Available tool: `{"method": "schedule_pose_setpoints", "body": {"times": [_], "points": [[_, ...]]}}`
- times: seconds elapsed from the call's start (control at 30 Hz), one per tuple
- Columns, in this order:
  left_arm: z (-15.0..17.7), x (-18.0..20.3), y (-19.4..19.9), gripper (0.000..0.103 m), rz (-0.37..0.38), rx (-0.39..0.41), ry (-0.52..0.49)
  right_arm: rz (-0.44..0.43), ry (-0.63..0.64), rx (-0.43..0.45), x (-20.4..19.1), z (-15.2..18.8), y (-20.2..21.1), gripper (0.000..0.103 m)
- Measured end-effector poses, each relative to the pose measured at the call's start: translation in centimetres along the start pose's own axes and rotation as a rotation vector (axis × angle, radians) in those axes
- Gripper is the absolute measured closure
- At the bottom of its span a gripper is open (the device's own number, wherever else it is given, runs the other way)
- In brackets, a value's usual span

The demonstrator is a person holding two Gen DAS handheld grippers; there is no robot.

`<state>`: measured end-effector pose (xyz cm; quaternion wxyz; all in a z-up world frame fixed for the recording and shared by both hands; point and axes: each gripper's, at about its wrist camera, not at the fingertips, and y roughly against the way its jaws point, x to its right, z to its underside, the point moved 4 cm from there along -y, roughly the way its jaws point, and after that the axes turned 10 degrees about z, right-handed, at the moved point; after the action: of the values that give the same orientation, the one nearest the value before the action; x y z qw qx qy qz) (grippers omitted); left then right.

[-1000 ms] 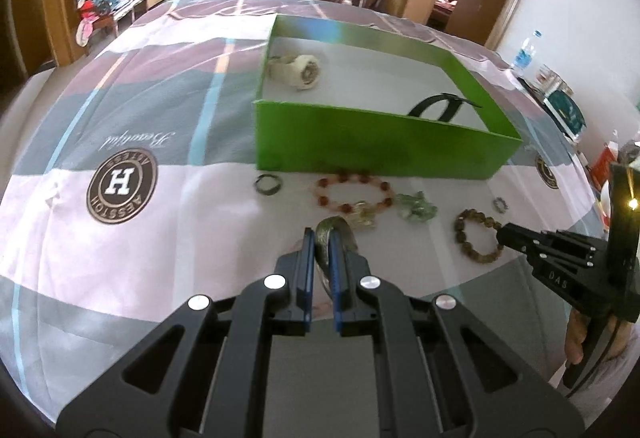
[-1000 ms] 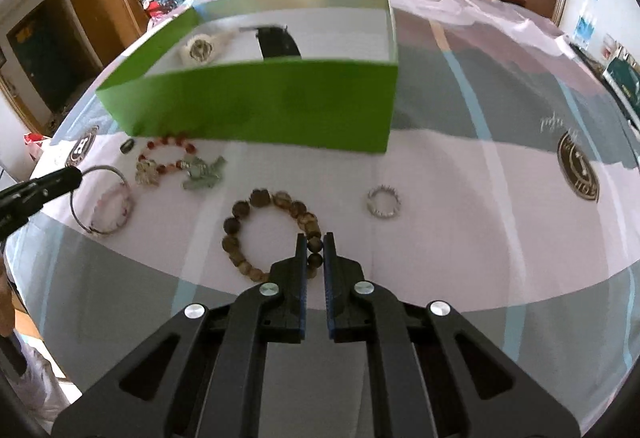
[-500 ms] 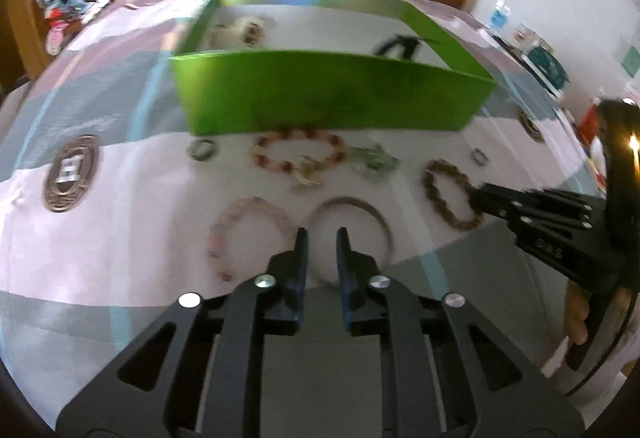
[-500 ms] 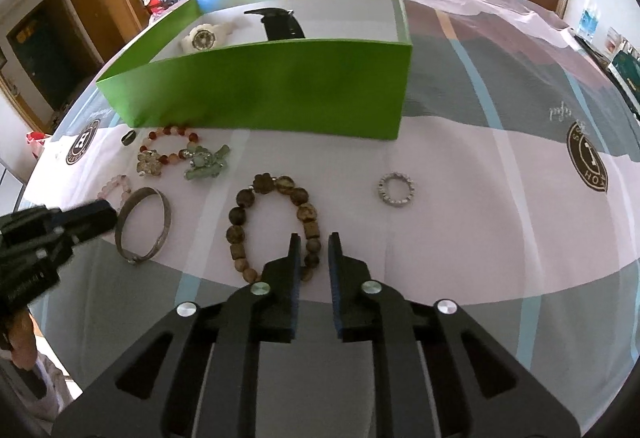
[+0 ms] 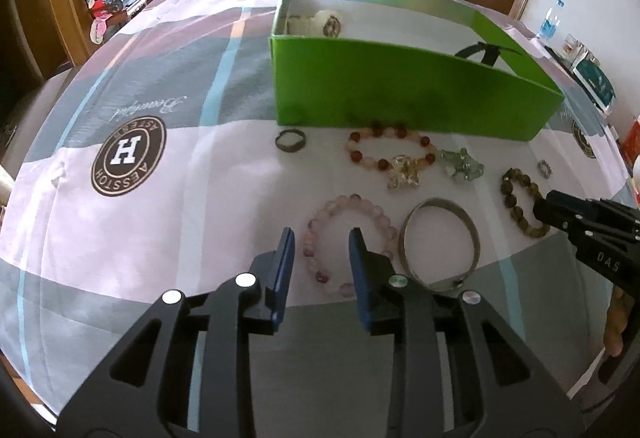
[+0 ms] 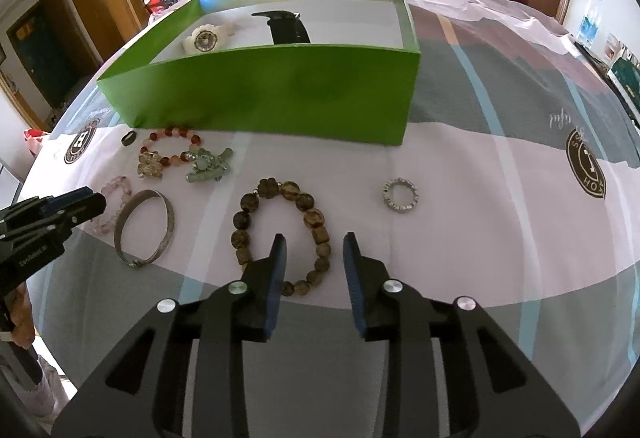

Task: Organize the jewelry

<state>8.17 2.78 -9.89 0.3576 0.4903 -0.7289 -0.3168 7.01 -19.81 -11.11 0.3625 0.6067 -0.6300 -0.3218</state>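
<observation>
Over on the left, a dark ring (image 5: 291, 139) is lying on the striped tablecloth (image 5: 120, 238) just in front of the green box (image 5: 400, 94), and next to it a red-and-amber bead bracelet (image 5: 390, 154) with a pale gold charm is resting near the box's front wall. The left gripper (image 5: 321, 238) is hovering with its jaws spread apart and gripping nothing, its blue fingertips (image 5: 286, 250) sitting either side of the near arc of the pink bead bracelet (image 5: 348, 238). Just beside that bracelet a metal bangle (image 5: 440, 242) is lying flat, almost touching it. A small green glassy charm (image 6: 208, 168) is sitting between the red bracelet and the bangle's far side. Further right, the right gripper (image 6: 313, 252) is also standing released, holding nothing, its fingers bracketing the near right side of the brown bead bracelet (image 6: 280, 234), which is lying flat on the cloth. Right of that, well apart, a silver ring (image 6: 400, 195) is resting on its own. Inside the box, a white watch (image 6: 205, 38) is sitting at the left end and a black watch (image 6: 288, 28) is lying toward the middle.
</observation>
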Motion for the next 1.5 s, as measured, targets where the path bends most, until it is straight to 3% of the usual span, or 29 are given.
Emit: {"method": "schedule_pose_setpoints", "body": {"times": [0.4, 0.8, 1.5], "points": [[-0.1, 0.8, -0.8, 0.067, -0.036, 0.001, -0.032, 0.063, 0.035, 0.021, -1.3, 0.0, -0.1, 0.074], [-0.2, 1.5, -1.0, 0.061, -0.057, 0.007, -0.039, 0.069, 0.037, 0.029, -1.4, 0.0, -0.1, 0.073], [0.1, 1.7, -0.9, 0.06, -0.064, 0.018, -0.028, 0.069, 0.038, 0.038, -1.6, -0.1, 0.0, 0.073]]}}
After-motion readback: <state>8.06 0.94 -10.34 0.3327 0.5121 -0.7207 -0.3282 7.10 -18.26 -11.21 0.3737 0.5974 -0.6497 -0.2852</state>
